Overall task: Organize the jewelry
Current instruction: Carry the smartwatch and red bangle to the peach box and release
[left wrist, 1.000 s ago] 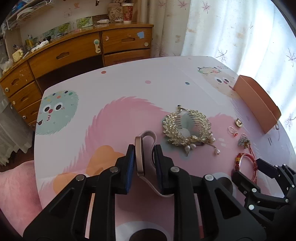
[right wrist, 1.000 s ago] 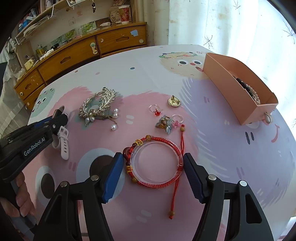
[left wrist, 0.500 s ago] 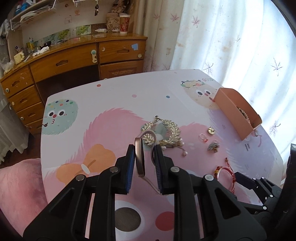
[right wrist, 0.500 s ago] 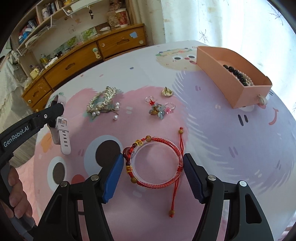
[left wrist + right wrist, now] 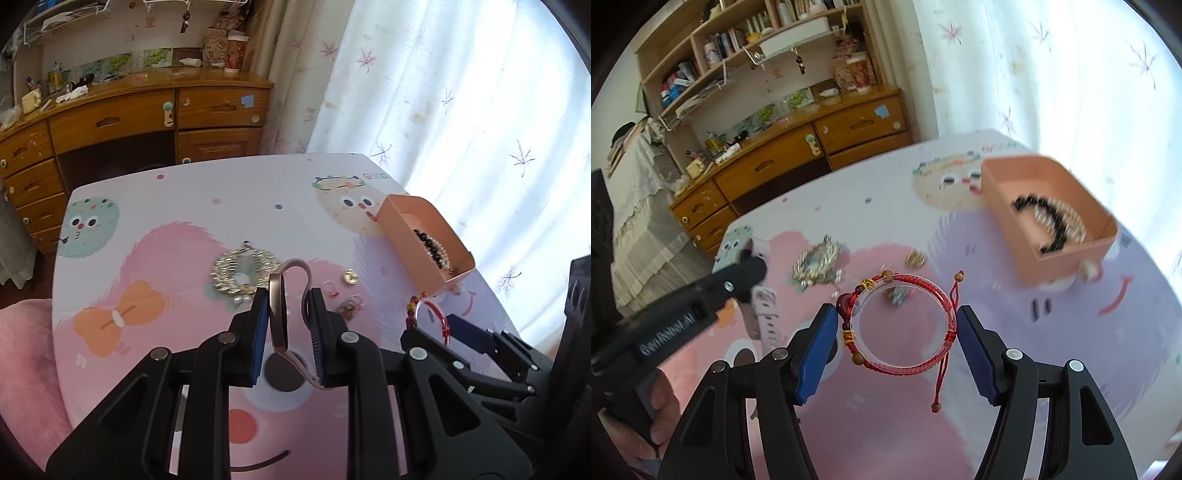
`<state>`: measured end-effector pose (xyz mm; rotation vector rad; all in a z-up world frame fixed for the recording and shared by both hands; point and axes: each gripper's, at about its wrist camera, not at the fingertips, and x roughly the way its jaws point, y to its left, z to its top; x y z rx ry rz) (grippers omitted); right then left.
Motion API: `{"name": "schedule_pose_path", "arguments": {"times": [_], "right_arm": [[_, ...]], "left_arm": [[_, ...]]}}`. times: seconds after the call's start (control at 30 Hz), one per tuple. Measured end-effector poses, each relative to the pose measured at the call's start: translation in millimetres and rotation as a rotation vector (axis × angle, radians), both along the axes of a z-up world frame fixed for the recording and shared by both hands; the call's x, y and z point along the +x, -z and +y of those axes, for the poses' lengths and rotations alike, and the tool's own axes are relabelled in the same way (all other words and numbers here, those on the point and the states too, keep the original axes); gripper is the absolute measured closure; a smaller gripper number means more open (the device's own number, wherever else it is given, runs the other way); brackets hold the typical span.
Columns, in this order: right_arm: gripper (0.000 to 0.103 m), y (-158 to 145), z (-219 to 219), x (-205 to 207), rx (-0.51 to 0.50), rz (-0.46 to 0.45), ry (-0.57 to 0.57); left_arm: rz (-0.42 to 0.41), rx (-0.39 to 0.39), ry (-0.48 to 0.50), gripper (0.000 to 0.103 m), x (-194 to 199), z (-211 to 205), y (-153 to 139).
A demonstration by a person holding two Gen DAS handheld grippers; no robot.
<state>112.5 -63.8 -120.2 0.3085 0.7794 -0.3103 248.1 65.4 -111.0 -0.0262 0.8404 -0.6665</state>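
My left gripper [image 5: 286, 325] is shut on a rose-gold watch [image 5: 277, 314] with a pale pink strap and holds it well above the table. My right gripper [image 5: 895, 332] is shut on a red braided bracelet [image 5: 905, 325] around a clear bangle, also lifted; its cord hangs down. It also shows in the left wrist view [image 5: 430, 317]. The pink box [image 5: 421, 243] stands at the right with a black and pearl bead string [image 5: 1049, 225] inside. A gold pearl hair comb [image 5: 242, 273], a gold charm [image 5: 350, 277] and small rings [image 5: 347, 304] lie on the table.
The table wears a pink cartoon cloth [image 5: 177, 251]. A wooden desk with drawers [image 5: 147, 122] stands behind it. White curtains [image 5: 461, 92] hang at the right. A pink cushion [image 5: 26, 369] lies at the left edge.
Both grippers have risen higher above the table with the watch and the bracelet. The right gripper has moved towards the pink box, which now looks nearer.
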Motion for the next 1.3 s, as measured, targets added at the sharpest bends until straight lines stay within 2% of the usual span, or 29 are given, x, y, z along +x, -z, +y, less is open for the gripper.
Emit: {"name": "schedule_pose_path", "arguments": {"times": [0.33,0.67,0.8,0.93,1.3], "right_arm": [[0.036,-62.7,-80.5,-20.7,-0.048,-0.064,-0.080],[0.036,-102.3,-173.6,-33.4,-0.076,-0.098,-0.122],[0.036,-107.9,-210.7,-33.6,-0.090,-0.111,-0.129],[0.036,-106.5,-247.9,-32.3,-0.097,-0.099,-0.131],[0.036,-84.4,-322.2,-11.1,-0.080,-0.066,-0.199]], "left_arm": [[-0.039,-0.062,-0.023,0.084,-26.1,-74.7,-49.5],[-0.052,-0.091,-0.016,0.083,-42.5,-163.0,-85.1],[-0.035,-0.105,-0.001,0.082,-44.6,-198.8,-85.1],[0.004,-0.127,-0.005,0.082,-41.1,-227.0,-73.5],[0.078,-0.112,-0.010,0.080,-12.9,-270.2,-41.1]]}}
